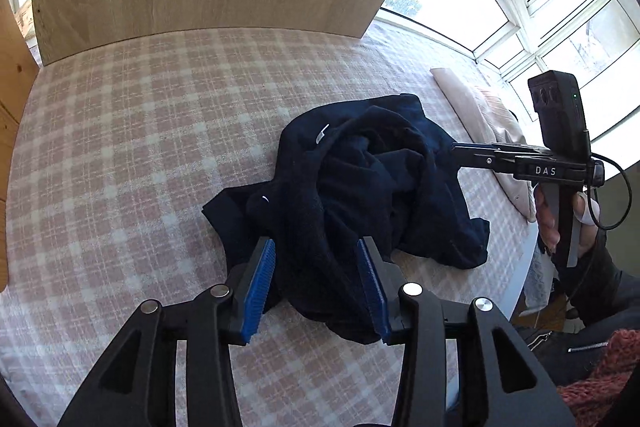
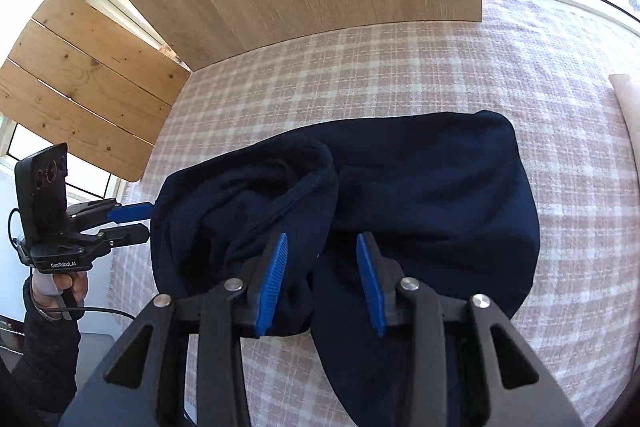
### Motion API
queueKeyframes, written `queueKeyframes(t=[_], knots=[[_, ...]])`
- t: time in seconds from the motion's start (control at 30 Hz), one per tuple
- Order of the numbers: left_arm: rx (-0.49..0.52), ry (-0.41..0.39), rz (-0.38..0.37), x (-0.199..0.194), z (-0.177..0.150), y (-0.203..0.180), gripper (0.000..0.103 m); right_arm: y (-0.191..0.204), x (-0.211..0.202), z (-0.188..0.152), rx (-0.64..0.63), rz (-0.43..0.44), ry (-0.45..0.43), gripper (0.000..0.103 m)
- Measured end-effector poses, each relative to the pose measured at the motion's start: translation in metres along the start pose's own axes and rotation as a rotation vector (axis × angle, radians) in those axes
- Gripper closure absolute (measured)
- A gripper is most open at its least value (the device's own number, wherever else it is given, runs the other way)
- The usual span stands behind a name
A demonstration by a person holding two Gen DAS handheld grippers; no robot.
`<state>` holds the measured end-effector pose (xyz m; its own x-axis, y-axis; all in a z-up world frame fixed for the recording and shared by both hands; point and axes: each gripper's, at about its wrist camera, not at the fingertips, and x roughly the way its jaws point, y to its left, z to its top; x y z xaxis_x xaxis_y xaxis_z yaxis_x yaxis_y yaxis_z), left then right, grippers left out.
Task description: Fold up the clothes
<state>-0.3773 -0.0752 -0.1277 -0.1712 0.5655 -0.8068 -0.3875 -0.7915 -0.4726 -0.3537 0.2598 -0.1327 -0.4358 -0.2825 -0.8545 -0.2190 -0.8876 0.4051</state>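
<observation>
Both grippers point steeply down with blue-padded jaws parted, the left gripper [image 1: 316, 281] and the right gripper [image 2: 322, 277] each gripped by a dark-sleeved hand [image 1: 568, 223], pads apparently pressing on nothing.

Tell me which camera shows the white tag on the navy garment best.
The left wrist view: the white tag shows plainly on the crumpled navy garment. The right wrist view shows the same garment larger and closer, but no tag is visible there.
</observation>
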Motion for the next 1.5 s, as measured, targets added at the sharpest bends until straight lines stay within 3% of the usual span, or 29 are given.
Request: queueKeyframes(t=[0.2,0.3,0.33,0.57,0.77,0.9,1.03,1.33,1.4,1.47,1.5], knots=[[-0.059,0.020,-0.054,0.026,-0.012,-0.006,0.067,0.002,0.020,0.001,0.047,0.006,0.037,0.067],[-0.043,0.022,-0.077,0.034,-0.012,-0.010,0.092,0.008,0.023,0.005,0.027,-0.021,0.039,0.067],[-0.041,0.020,-0.084,0.035,-0.012,-0.010,0.095,0.010,0.023,0.006,0.021,-0.031,0.038,0.067],[0.036,0.005,-0.052,0.025,-0.004,-0.021,0.095,0.018,0.011,0.025,0.033,-0.058,0.007,0.067],[0.068,0.006,-0.045,0.022,0.001,-0.023,0.095,0.026,0.032,0.039,0.032,-0.125,0.090,0.067],[0.092,0.005,-0.035,0.021,0.001,-0.025,0.095,0.016,0.049,0.040,0.128,-0.075,0.164,0.067],[0.102,0.006,-0.039,0.020,-0.001,-0.026,0.095,0.016,0.047,0.041,0.186,-0.054,0.182,0.067],[0.116,0.016,-0.052,0.025,-0.004,-0.024,0.095,0.042,0.054,0.038,0.027,-0.124,0.219,0.067],[0.119,0.025,-0.049,0.028,-0.005,-0.022,0.095,0.040,0.051,0.032,-0.005,-0.104,0.219,0.076],[0.123,0.030,-0.038,0.031,-0.007,-0.020,0.095,0.035,0.045,0.028,-0.027,-0.096,0.214,0.097],[0.126,0.033,-0.033,0.032,-0.008,-0.020,0.095,0.033,0.041,0.025,-0.039,-0.084,0.201,0.097]])
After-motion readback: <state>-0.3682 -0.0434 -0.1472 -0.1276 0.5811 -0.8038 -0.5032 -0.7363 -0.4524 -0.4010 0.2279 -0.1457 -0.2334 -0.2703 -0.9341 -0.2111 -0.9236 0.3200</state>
